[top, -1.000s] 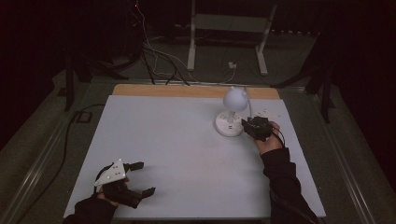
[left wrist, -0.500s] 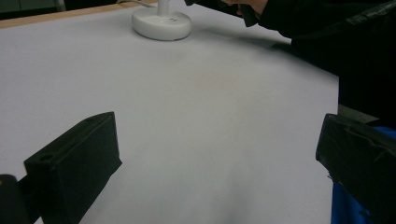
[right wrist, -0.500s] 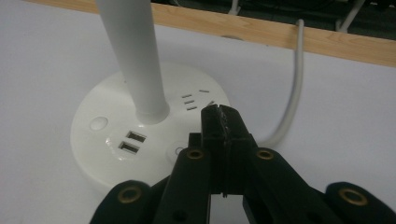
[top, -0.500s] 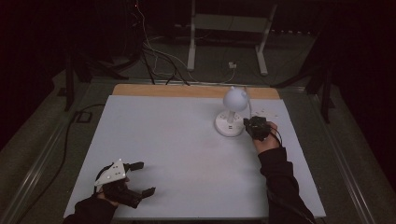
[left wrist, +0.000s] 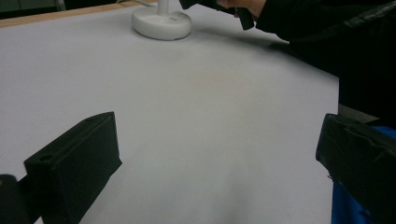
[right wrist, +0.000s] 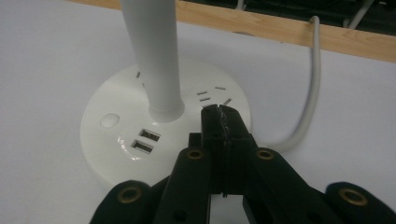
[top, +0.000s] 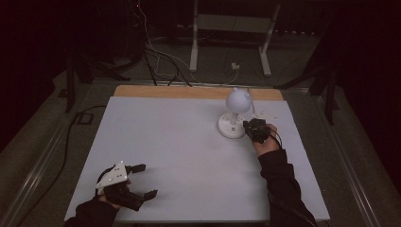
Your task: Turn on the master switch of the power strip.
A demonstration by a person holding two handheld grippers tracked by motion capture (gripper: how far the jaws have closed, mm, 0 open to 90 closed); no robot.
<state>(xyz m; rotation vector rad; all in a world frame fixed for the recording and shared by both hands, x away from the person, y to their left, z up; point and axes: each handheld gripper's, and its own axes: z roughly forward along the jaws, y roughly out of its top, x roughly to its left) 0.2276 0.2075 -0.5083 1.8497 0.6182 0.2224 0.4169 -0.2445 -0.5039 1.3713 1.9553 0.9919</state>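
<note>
A white desk lamp point(top: 235, 109) stands on the white table toward the back right, its round base point(right wrist: 140, 135) carrying a button, two USB ports and socket slots, with a white stem point(right wrist: 152, 56) rising from it. My right gripper point(right wrist: 218, 112) is shut with nothing between its jaws, its tip over the base's right edge; the high view shows the same gripper point(top: 250, 127) just right of the lamp. My left gripper point(top: 142, 180) rests open near the front left corner, its jaws wide apart over bare table, and in its own view point(left wrist: 219, 154) nothing lies between them.
A white cable point(right wrist: 310, 88) runs from the lamp base over the table's wooden back edge point(top: 198, 91). A small white flat piece point(top: 265, 115) lies behind the right hand. Cables and a metal stand point(top: 231, 28) sit on the floor beyond the table.
The right gripper has moved slightly toward the lamp base. The left gripper has stayed put.
</note>
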